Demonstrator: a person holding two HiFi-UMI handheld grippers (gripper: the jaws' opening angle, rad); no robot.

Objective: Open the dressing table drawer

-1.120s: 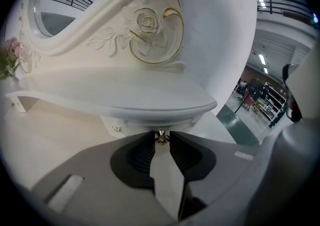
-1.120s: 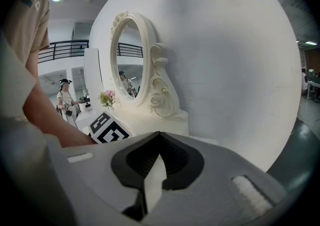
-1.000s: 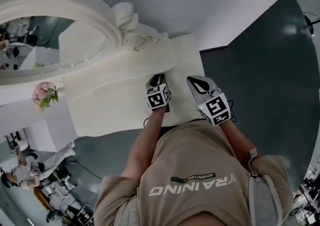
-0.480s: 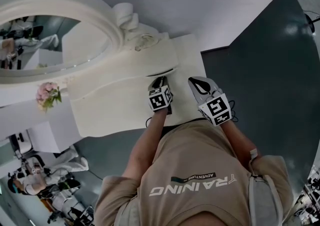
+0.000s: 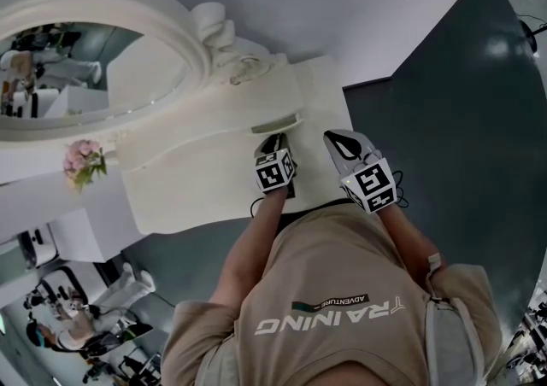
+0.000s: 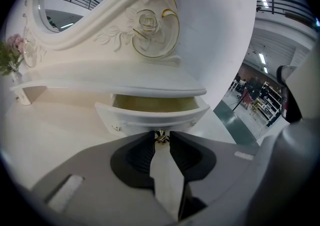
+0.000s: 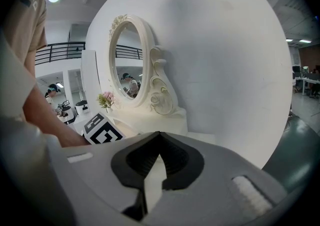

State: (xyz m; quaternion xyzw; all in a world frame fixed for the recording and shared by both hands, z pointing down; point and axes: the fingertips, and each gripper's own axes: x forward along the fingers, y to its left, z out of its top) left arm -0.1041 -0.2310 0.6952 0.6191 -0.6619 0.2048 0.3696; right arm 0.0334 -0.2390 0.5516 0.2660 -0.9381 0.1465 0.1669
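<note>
left gripper (image 6: 160, 140): its fingers (image 6: 141, 154) are closed on the small metal knob (image 6: 160, 136), which sits pinched between the fingertips. just beyond the fingertips, the drawer (image 6: 150, 116) of the dressing table (image 6: 55, 125) stands partly pulled out, its pale inside showing under the shelf above it. right gripper (image 7: 159, 136): fingertips together with nothing between them, apart from the drawer and to the right of the left gripper's fingers in the head view. beyond its fingertips stand the mirror (image 7: 131, 65) and the flowers (image 7: 105, 100).
</note>
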